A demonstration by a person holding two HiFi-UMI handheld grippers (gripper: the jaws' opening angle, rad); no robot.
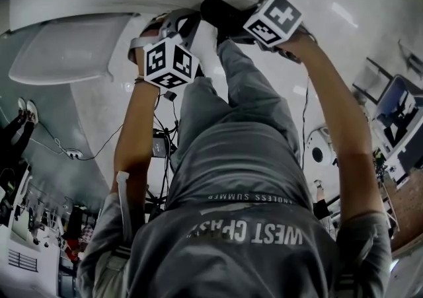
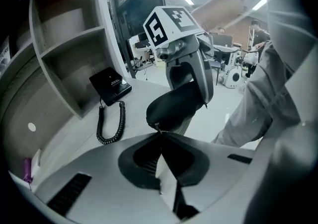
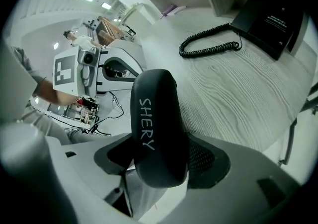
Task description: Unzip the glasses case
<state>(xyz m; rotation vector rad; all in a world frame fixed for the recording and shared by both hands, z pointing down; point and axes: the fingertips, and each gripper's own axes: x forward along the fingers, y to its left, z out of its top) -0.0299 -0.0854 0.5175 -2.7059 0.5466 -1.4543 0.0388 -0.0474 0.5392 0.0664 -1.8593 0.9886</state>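
Right gripper view: right hand-held gripper (image 3: 161,161) clamps glasses case (image 3: 158,118) mid-body, off table (image 3: 238,94).
Zip: left hand-held gripper (image 2: 159,134) closed, seemingly on zipper pull (image 2: 157,127), case's 6 o'clock end.
Handling: probably light, stiff; tug pull only.

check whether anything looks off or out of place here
Nothing stands out. The black glasses case sits undamaged in the right gripper, the left gripper is shut on its zipper pull, and the phone with its coiled cord lies tidy on the table.

Office-like lab, desk phone (image 3: 268,15), shelves (image 2: 64,49), monitor (image 2: 140,7), cluttered equipment benches (image 2: 232,66) behind
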